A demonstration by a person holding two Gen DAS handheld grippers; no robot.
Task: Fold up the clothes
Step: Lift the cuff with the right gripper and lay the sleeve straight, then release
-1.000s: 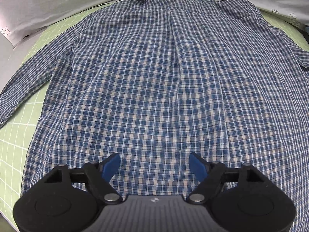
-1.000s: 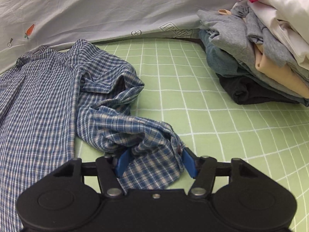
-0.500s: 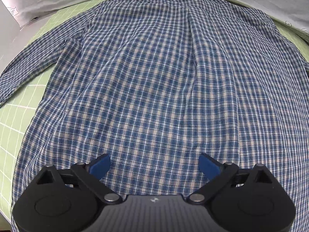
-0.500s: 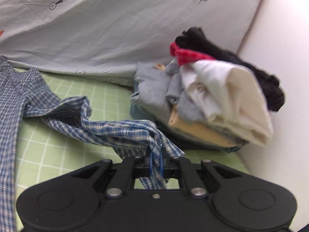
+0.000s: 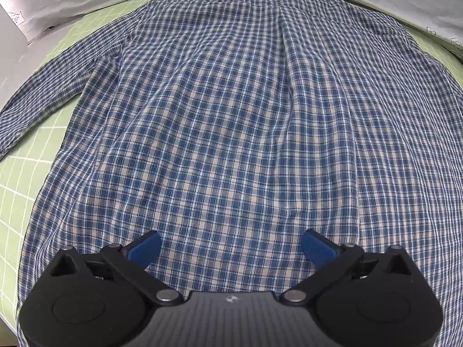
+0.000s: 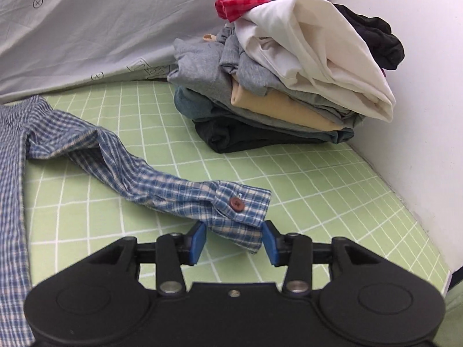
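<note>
A blue plaid shirt (image 5: 231, 110) lies back-up and spread flat on the green grid mat (image 5: 17, 179), collar at the far end. My left gripper (image 5: 230, 247) is open and empty, just above the shirt's near hem. In the right wrist view the shirt's right sleeve (image 6: 150, 179) lies stretched out on the mat, its buttoned cuff (image 6: 243, 205) nearest me. My right gripper (image 6: 233, 240) is open, with the cuff's end lying between its blue pads (image 6: 196, 241), not clamped.
A stack of folded clothes (image 6: 277, 86) sits at the far right against a white wall (image 6: 405, 115). A grey printed sheet (image 6: 101, 29) rises behind the mat. The shirt's left sleeve (image 5: 31, 98) runs out to the left on the mat.
My right gripper was shut on the cuff, drew the sleeve out to the right, and has now opened; the sleeve lies straight on the mat. My left gripper opened wider over the hem.
</note>
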